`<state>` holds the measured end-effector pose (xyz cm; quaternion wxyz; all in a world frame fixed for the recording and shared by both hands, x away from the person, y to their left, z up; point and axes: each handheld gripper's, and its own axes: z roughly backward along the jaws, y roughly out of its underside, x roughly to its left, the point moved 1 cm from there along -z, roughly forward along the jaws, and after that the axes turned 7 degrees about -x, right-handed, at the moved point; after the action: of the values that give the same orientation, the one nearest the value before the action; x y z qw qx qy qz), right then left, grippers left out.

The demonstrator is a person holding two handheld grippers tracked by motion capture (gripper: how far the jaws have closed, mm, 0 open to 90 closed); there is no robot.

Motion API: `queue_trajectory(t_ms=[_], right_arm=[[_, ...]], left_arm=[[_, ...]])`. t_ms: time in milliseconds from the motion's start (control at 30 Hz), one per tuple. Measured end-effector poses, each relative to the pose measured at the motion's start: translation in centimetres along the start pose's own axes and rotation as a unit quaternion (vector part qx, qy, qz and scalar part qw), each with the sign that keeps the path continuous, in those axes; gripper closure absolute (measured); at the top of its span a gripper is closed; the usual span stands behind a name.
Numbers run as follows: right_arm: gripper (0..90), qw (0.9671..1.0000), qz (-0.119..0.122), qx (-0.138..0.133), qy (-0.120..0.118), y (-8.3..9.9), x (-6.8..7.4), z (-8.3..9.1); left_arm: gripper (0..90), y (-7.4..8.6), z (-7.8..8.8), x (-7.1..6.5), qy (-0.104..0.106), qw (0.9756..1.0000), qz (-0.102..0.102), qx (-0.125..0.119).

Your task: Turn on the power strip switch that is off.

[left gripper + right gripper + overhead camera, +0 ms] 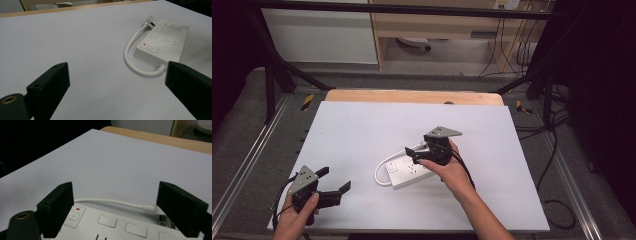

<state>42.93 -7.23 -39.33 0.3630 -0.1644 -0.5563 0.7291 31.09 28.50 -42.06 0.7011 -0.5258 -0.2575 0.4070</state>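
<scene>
Left gripper (335, 181): jaws spread, idling on table (362, 125).
Right gripper (412, 151): jaws spread, hovering over strip (404, 175).

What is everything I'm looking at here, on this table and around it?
Power strip: one, white, right of the middle of the table, under the right gripper.
Cord: one, white, looping from one end of the strip back to a plug at its other end.
Table: one, white top with a wooden far edge.
Cabinet: one, white, on the floor beyond the table.
Left gripper: one, black, open, near left corner.
Right gripper: one, black, open, over the strip.
</scene>
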Motion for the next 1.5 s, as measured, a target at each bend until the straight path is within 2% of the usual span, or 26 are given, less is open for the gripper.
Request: queue_trajectory(t_ms=[200,533,700,933,1100,1300,1500], right_arm=[[4.4,0.9998,0.010,-0.011,0.013,-0.5,-0.3,0.8],[4.0,0.9979,0.019,-0.044,0.043,-1.2,-1.4,2.9],[4.3,0.9965,0.012,-0.062,0.055,-1.5,-2.5,4.4],[4.1,0.9938,0.017,-0.076,0.079,-1.3,-4.0,7.3],[3.9,0.9905,0.012,-0.089,0.104,-0.3,-5.3,10.1],[4.7,0.9854,-0.005,-0.101,0.137,1.8,-6.9,13.7],[5.2,0.9819,-0.017,-0.097,0.162,3.8,-8.3,16.1]], left_arm=[[5.8,0.0,0.0,0.0,0.000,1.0000,0.000,0.000],[5.8,0.0,0.0,0.0,-0.002,1.0000,-0.001,0.000],[5.8,0.0,0.0,0.1,-0.001,1.0000,-0.002,0.001],[5.7,0.0,0.0,0.1,-0.001,1.0000,-0.001,0.000],[5.8,0.0,0.0,0.1,-0.003,1.0000,0.000,0.000],[5.6,0.0,0.0,0.0,-0.003,1.0000,-0.001,0.000],[5.6,0.0,0.0,0.0,-0.004,1.0000,0.002,0.000]])
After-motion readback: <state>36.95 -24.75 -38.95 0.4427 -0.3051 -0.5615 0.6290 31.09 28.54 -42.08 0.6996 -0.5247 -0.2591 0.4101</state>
